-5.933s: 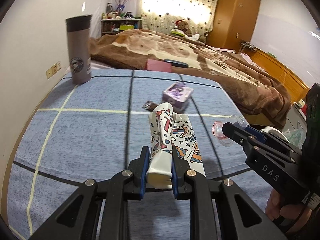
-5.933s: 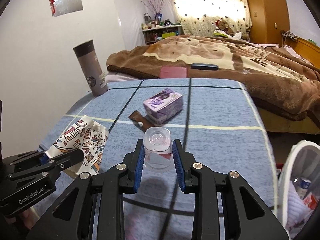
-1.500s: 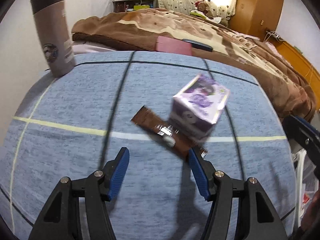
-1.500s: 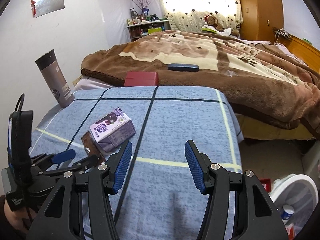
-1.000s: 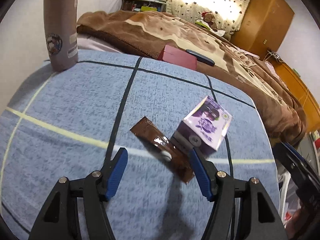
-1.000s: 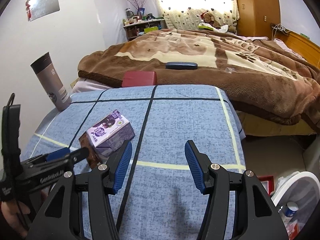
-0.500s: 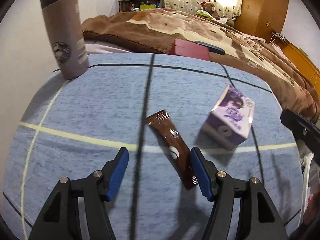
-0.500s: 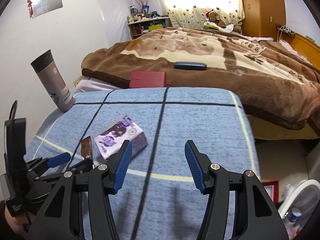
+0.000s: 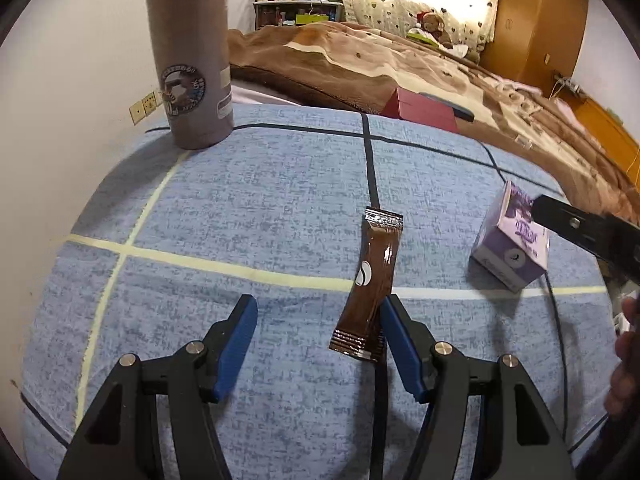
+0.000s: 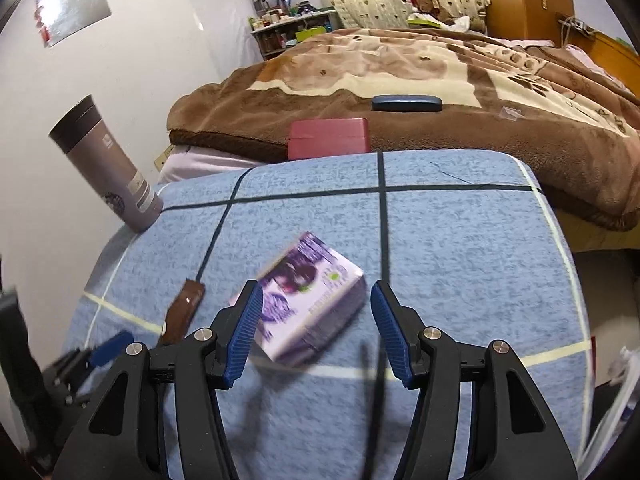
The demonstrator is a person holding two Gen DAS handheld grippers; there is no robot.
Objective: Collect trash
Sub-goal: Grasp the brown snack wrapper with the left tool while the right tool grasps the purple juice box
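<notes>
On the blue checked cloth [image 9: 280, 208], past a grey tumbler [image 9: 188, 60], a glossy brown sachet [image 9: 372, 280] lies by the left gripper [image 9: 316, 344]'s parted, empty jaws, then a purple carton [image 10: 308, 300] sits before the right gripper [image 10: 316, 332]'s, just widened.

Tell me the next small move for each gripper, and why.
Probably lower and shut both. The left gripper is open around the brown sachet, and the right gripper, jaws just widened, frames the purple carton. Neither touches its item yet.
</notes>
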